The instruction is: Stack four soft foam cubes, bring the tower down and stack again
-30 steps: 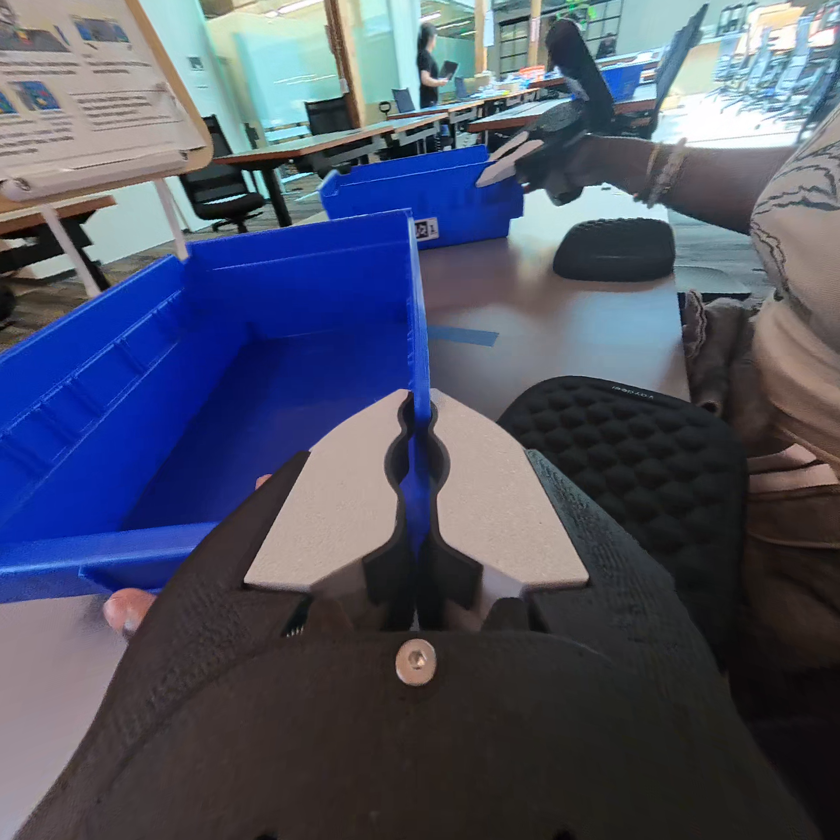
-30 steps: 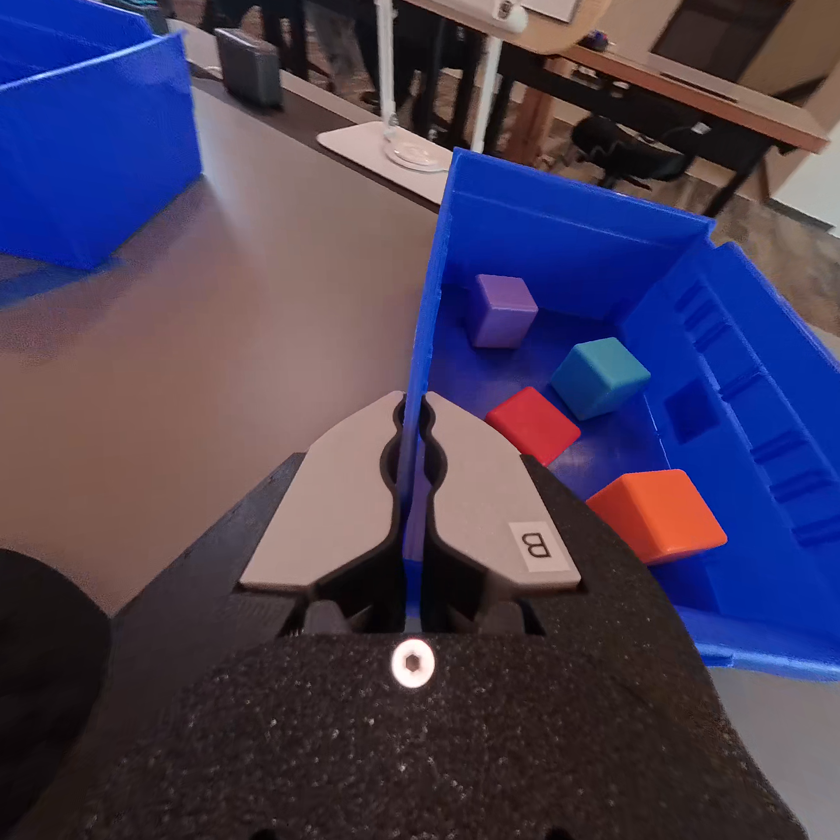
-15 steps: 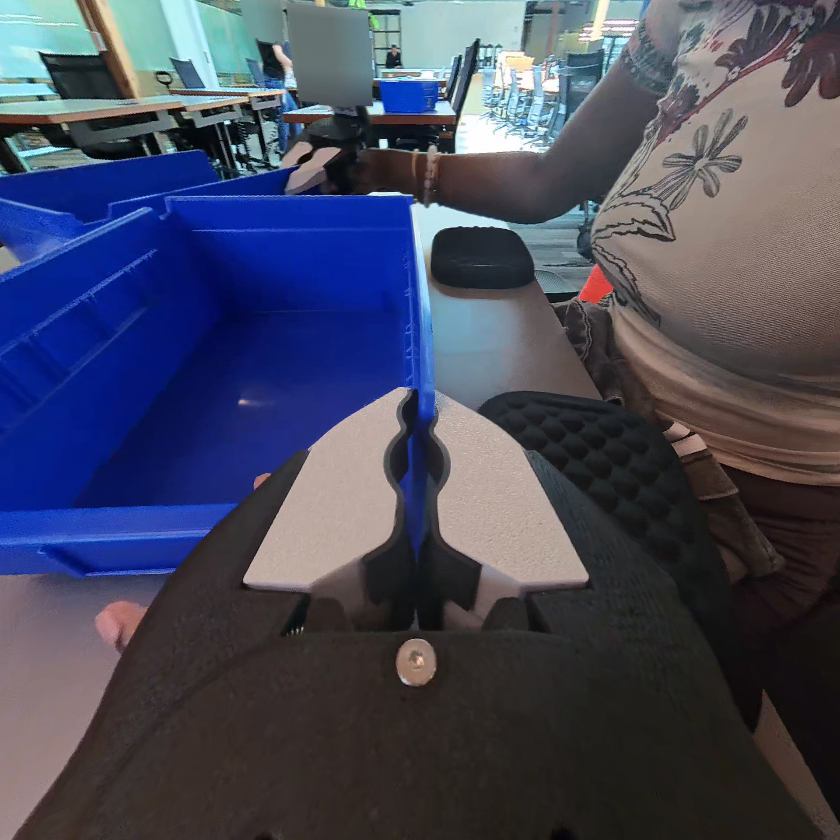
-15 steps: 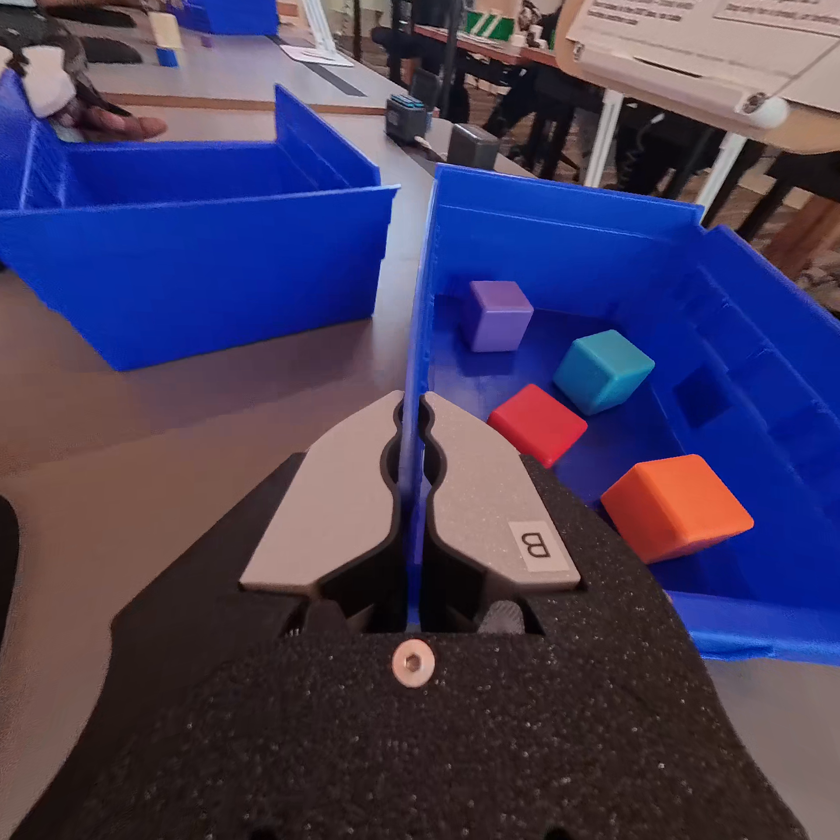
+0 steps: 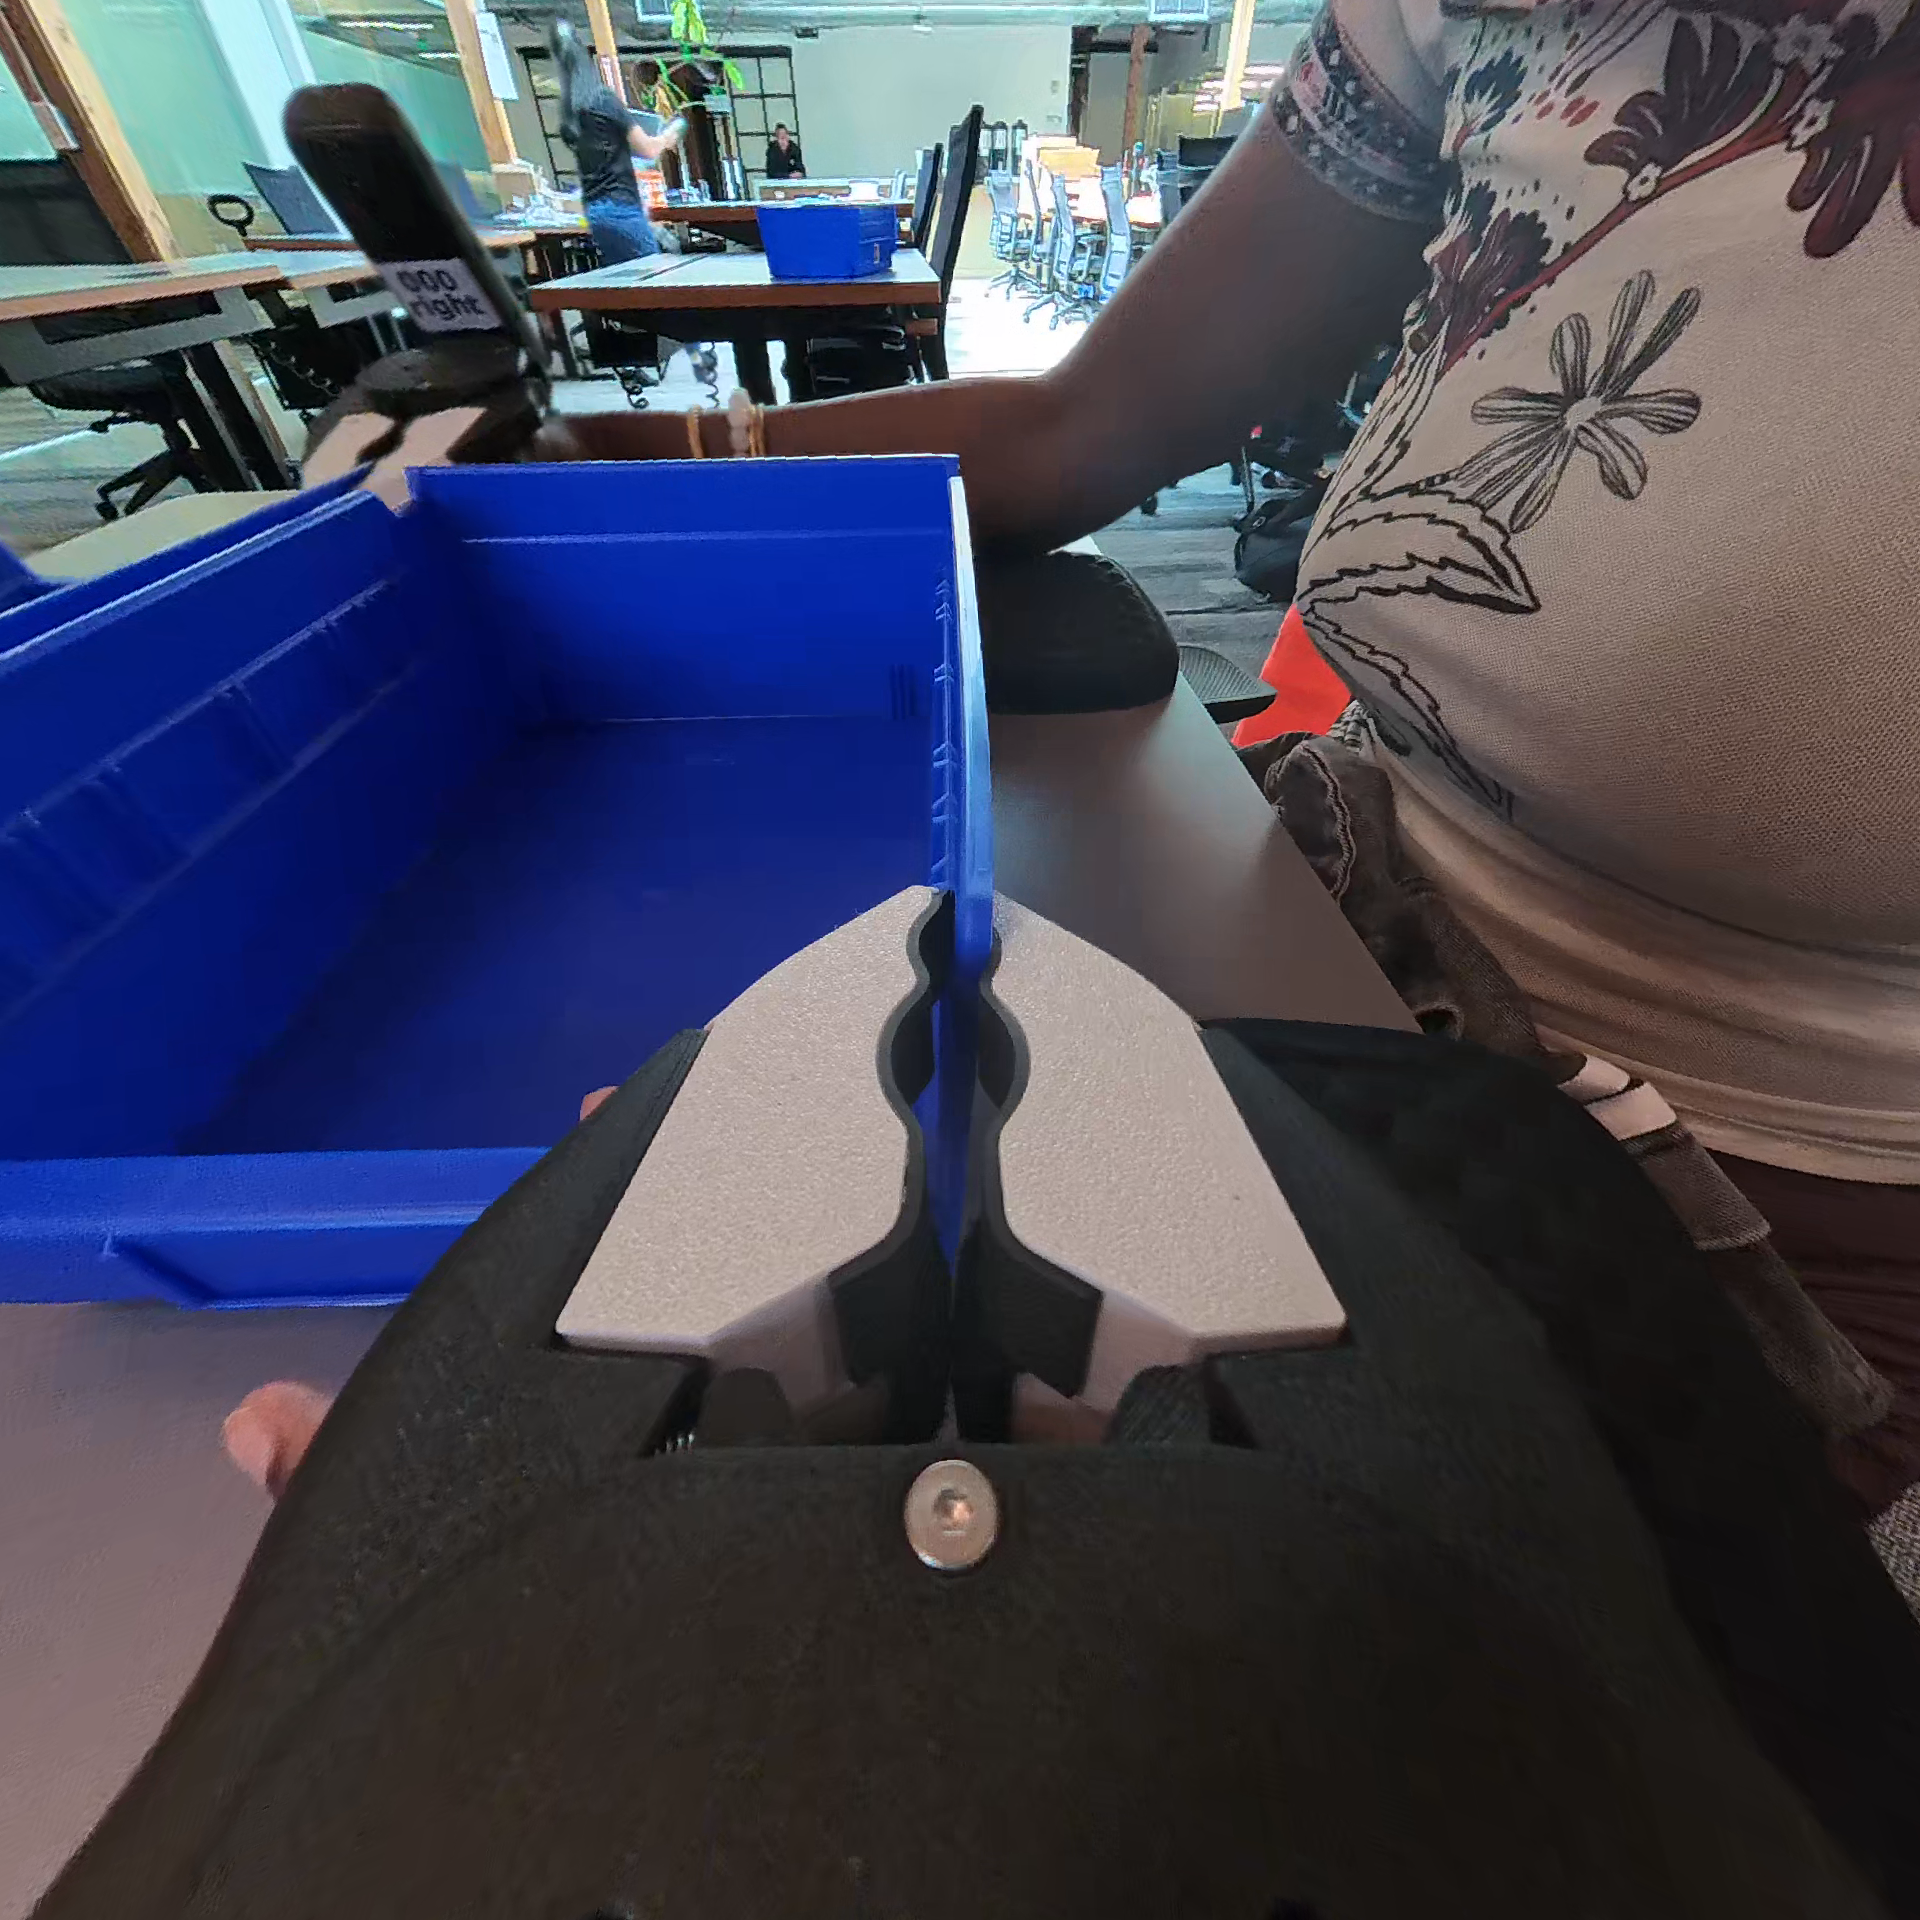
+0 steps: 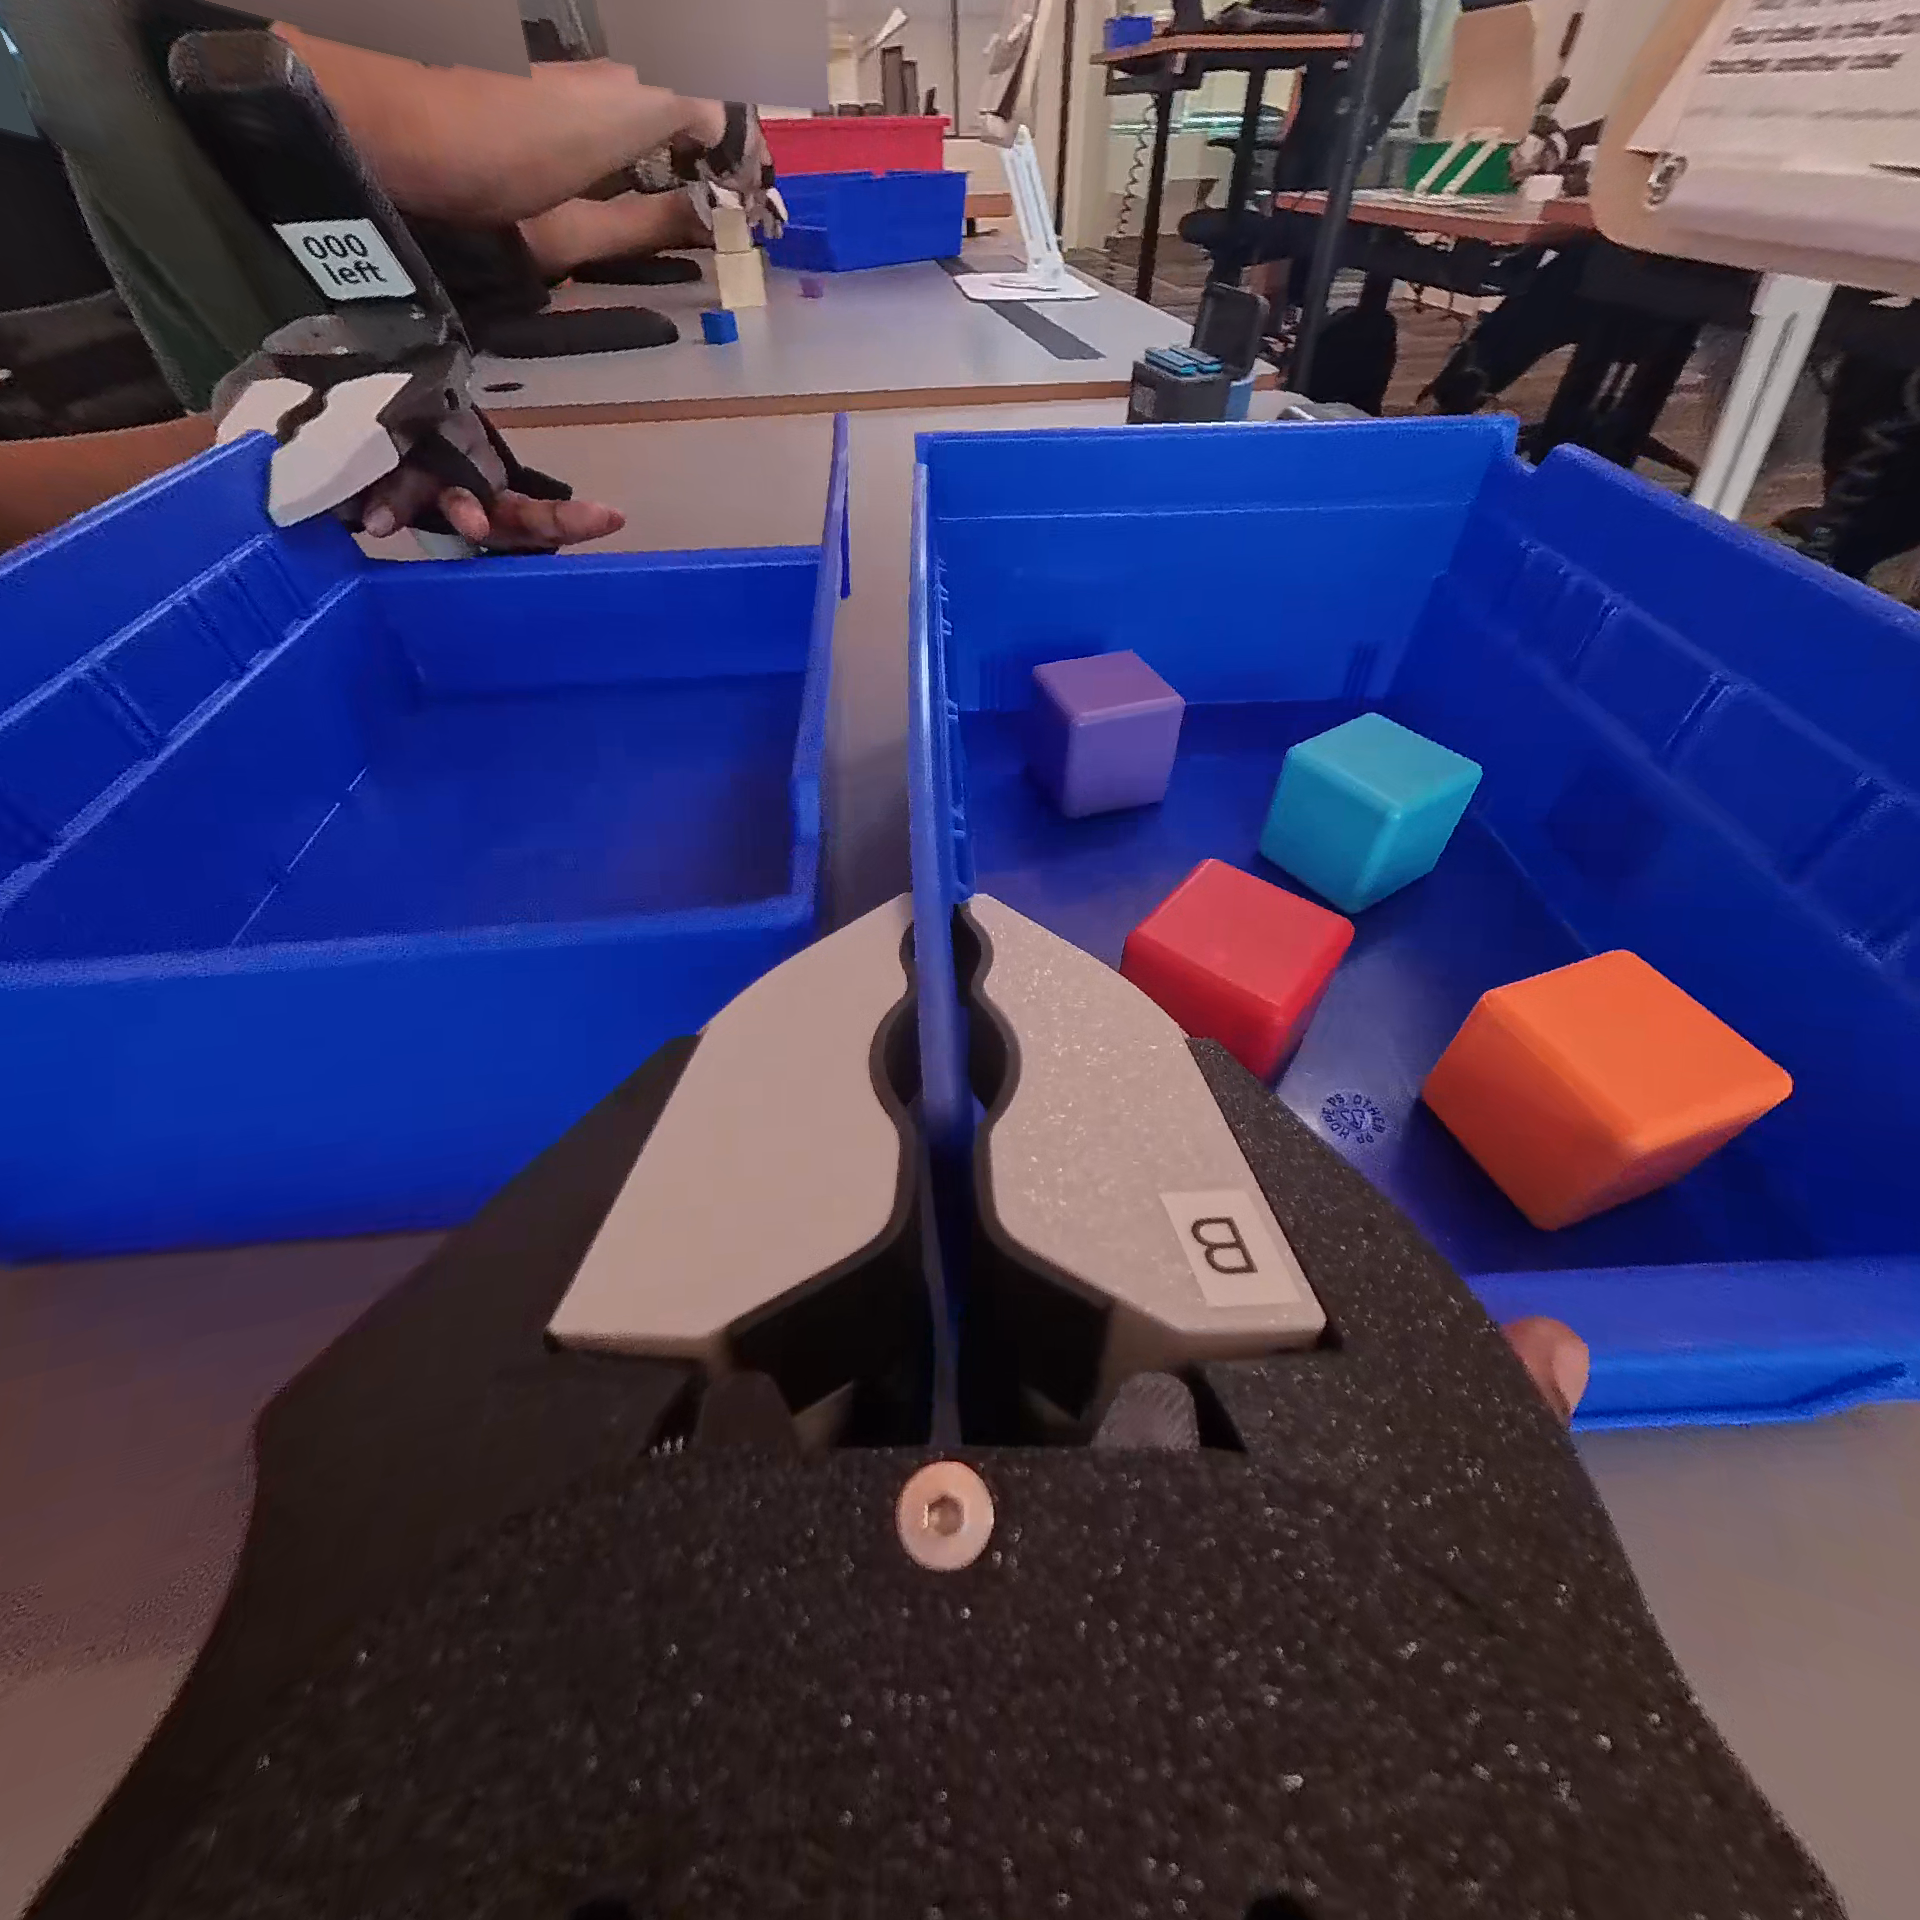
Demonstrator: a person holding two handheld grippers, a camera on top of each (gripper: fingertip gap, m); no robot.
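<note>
Nearest in the right wrist view, the right gripper is closed down to a thin slit on the side wall of the bin with the cubes, the wall running straight between its jaws. In the left wrist view the left gripper is likewise pinched on the near side wall of the empty bin, so neither tool has a cube in hold. Both bins are judged to be in the course of being positioned on the grey table, with no stacking begun. The step is best done with both walls kept level and the bins slid, not lifted, so that the loose cubes are not sent rolling. Inside the right-hand bin, from near to far, lie the orange cube, tilted on an edge, the red cube, the teal cube and the purple cube close to the far wall; all four are apart from each other. A narrow strip of table is left between the two bins, so little sideways travel remains before the walls meet. The bin walls are tall, and any later reach for a cube would have to be made from above. Open tabletop is seen in front of both bins; beyond them, a neighbouring table is occupied.
</note>
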